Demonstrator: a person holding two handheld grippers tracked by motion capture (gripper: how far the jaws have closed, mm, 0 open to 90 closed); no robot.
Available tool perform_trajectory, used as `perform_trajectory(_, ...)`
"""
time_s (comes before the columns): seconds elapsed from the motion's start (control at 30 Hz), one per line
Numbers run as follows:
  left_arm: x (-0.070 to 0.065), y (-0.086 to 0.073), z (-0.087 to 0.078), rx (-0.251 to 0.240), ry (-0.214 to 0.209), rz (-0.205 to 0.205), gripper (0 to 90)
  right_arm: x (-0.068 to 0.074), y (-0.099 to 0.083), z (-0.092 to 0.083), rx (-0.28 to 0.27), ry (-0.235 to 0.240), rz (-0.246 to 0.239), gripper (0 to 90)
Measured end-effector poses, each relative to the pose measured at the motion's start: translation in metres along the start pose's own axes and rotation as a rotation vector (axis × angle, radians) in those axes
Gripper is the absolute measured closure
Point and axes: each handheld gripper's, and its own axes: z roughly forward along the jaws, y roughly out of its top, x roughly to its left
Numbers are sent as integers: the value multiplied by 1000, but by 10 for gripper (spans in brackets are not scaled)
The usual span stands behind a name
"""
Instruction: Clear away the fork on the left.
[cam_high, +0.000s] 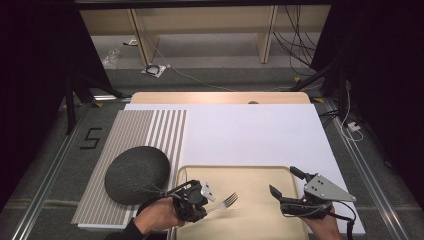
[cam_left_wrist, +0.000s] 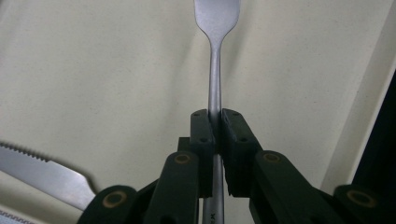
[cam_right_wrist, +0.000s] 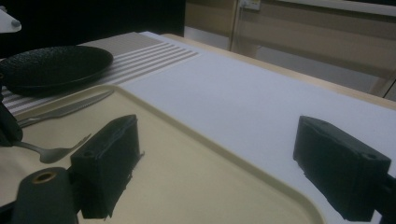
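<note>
So at the far left of the table there was a black plate (cam_high: 137, 174) sitting on a striped placemat (cam_high: 150, 131), well clear of the action. Just right of that, the left gripper (cam_high: 204, 192) had its jaws clamped tight on the handle of a fork (cam_high: 226, 201). In the left gripper view you could see the fork (cam_left_wrist: 215, 79) running straight out between the two black pads, handle pinched at the tips and the neck and head sticking out beyond them, over the beige tray (cam_high: 250, 220). From above, the tines pointed off to the right and slightly away from the person, hanging above the tray's left half. I think the fork was lifted off the tray rather than resting on it, but the angle made that hard to call.

A knife (cam_left_wrist: 44, 175) lay on the tray close by, at the lower left of that same view; in the right gripper view it (cam_right_wrist: 65, 109) lay along the tray's rim next to the plate.

Over at the right, the right gripper (cam_high: 286, 183) sat over the tray's right edge with its jaws spread wide and nothing between them, well apart from the fork.
</note>
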Motion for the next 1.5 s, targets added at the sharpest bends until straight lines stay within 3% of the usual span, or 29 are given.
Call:
perform_trajectory(0.77,-15,-3,23,77,-64,-5,829,0,0,0,-2,-1,-2,155)
perform_trajectory(1.0,-16,-4,26,78,-73,-16,823,1,0,0,-1,0,-2,156)
perform_trajectory(1.1,-16,-5,25,68,-84,-25,808,1,0,0,-1,0,-1,156)
perform_trajectory(1.17,-16,-4,23,49,-89,-24,736,1,0,0,0,0,-1,156)
perform_trajectory(1.3,-21,-2,18,-10,-80,5,710,1,0,0,3,0,-3,156)
perform_trajectory(1.4,-26,0,17,-50,-75,36,730,1,0,0,3,2,-2,156)
perform_trajectory(1.5,-32,0,18,-56,-63,75,798,1,0,0,3,1,-2,156)
